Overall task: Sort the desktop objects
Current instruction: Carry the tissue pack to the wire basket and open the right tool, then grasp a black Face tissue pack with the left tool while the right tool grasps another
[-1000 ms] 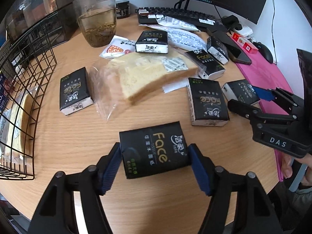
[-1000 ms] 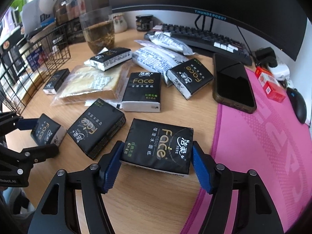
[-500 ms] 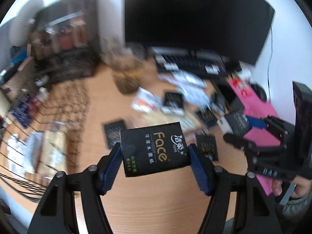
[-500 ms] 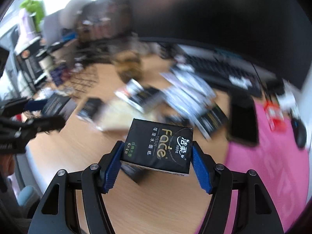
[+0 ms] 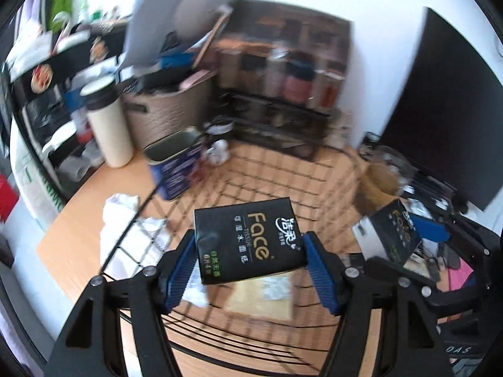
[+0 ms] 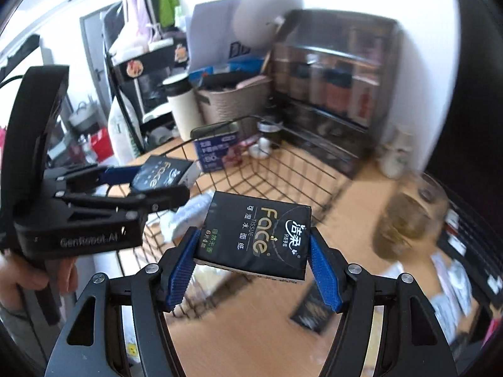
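Observation:
My left gripper [image 5: 250,268] is shut on a black "Face" tissue pack [image 5: 248,240], held in the air over the black wire basket [image 5: 283,172]. My right gripper [image 6: 254,270] is shut on a second black "Face" tissue pack [image 6: 256,234], also lifted, just short of the wire basket [image 6: 292,169]. Each view shows the other gripper: the right one [image 5: 405,242] with its pack at the right, the left one [image 6: 147,182] with its pack at the left, held by a hand [image 6: 19,279].
White packets [image 5: 135,238] and a bagged bread slice [image 5: 261,295] lie in the basket. A blue tin [image 5: 176,166], a cream tumbler [image 5: 107,125] and a brown bin [image 5: 169,110] stand behind it. A glass of tea [image 6: 405,216] and more packs [image 6: 311,311] rest on the wooden desk.
Both grippers lifted their tissue packs off the desk and swung left and up toward the wire basket. The desk clutter has slid out of view to the right.

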Action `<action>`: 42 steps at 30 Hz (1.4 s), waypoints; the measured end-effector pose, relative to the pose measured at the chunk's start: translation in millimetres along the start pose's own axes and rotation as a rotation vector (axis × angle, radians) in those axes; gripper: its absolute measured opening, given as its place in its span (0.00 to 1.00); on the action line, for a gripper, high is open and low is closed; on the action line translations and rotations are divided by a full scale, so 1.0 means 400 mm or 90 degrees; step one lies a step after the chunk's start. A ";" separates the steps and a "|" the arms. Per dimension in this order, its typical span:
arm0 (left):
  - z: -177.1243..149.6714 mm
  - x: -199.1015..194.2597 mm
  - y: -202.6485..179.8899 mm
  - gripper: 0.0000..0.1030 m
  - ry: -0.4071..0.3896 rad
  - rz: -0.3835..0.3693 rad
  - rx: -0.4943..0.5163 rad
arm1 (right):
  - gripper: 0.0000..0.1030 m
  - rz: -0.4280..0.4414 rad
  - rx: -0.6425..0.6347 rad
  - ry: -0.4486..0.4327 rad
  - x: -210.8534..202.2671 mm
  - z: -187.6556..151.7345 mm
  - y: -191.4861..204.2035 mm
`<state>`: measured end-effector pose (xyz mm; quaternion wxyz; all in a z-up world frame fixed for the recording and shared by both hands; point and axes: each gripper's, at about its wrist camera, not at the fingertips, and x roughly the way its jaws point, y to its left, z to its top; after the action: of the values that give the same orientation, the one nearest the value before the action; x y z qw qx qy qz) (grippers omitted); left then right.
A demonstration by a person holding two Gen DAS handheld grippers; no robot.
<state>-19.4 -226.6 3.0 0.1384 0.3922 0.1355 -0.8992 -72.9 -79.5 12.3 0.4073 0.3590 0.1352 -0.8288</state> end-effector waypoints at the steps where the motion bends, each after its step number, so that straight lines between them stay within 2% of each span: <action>1: 0.001 0.017 0.017 0.70 0.007 -0.002 -0.012 | 0.66 0.004 0.002 0.007 0.022 0.006 0.007; 4: 0.003 0.052 0.050 0.71 0.031 -0.006 -0.044 | 0.68 -0.010 -0.007 0.022 0.069 0.011 0.028; 5: 0.002 0.053 0.057 0.71 0.031 -0.006 -0.051 | 0.78 -0.026 -0.015 0.028 0.083 0.013 0.033; 6: -0.002 0.050 0.059 0.71 0.029 -0.007 -0.051 | 0.84 -0.036 -0.018 0.030 0.091 0.014 0.032; 10: -0.014 0.043 0.044 0.71 0.031 -0.006 -0.034 | 0.84 -0.021 0.005 0.017 0.084 0.011 0.008; 14: -0.026 0.015 -0.002 0.71 0.025 -0.025 -0.016 | 0.84 -0.030 0.011 0.001 0.035 -0.009 -0.025; 18: -0.044 -0.029 -0.097 0.71 0.011 -0.055 0.028 | 0.84 -0.052 0.043 -0.014 -0.053 -0.063 -0.106; 23: -0.092 -0.066 -0.277 0.71 0.012 -0.123 0.126 | 0.84 -0.107 0.103 -0.010 -0.175 -0.172 -0.239; 27: -0.150 -0.034 -0.422 0.71 0.052 -0.145 0.199 | 0.84 -0.146 0.149 0.006 -0.246 -0.285 -0.320; 31: -0.183 0.034 -0.502 0.71 0.083 -0.138 0.222 | 0.84 -0.168 0.179 0.027 -0.277 -0.396 -0.362; 34: -0.199 0.092 -0.517 0.71 0.106 -0.110 0.212 | 0.84 -0.165 0.197 0.037 -0.277 -0.456 -0.375; 42: -0.218 0.195 -0.509 0.71 0.141 -0.072 0.200 | 0.84 -0.157 0.209 0.063 -0.212 -0.535 -0.358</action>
<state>-84.5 -18.8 -84.7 0.0092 0.4974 0.0296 -0.8669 -44.9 170.6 -88.8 0.2314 0.4417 0.0611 -0.8647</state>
